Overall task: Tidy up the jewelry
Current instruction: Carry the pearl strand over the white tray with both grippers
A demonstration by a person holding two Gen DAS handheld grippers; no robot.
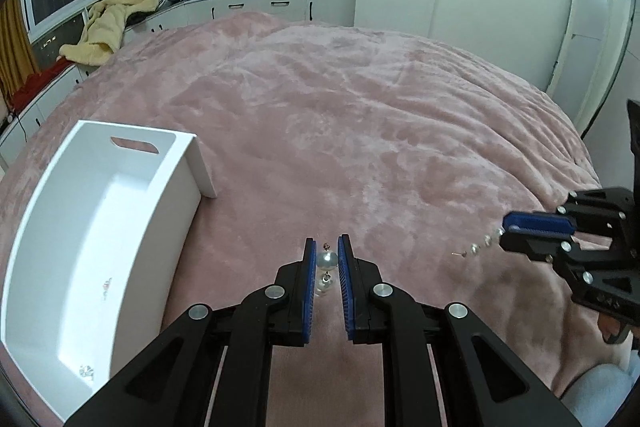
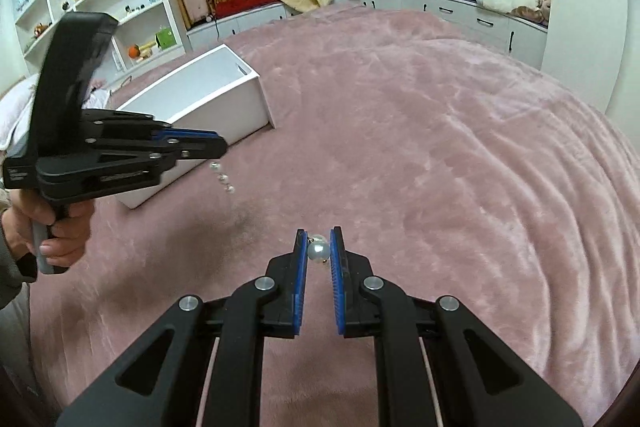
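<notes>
Covering the scene, a pink blanket [image 2: 420, 131] is bearing a white tray [image 1: 100, 247] at far left. Both grippers are hovering level: the left gripper [image 1: 327, 259] is clamping a pearl earring [image 1: 326, 261]; the right gripper [image 2: 319, 249] is clamping another pearl earring [image 2: 319, 250].

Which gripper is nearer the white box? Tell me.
Left. The left gripper hangs beside the white box; the right gripper is farther off, across the pink bedspread.

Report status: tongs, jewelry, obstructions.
Left tongs shut on pearl drop earring. Right tongs shut on matching pearl earring. White open box left, path unobstructed.
</notes>
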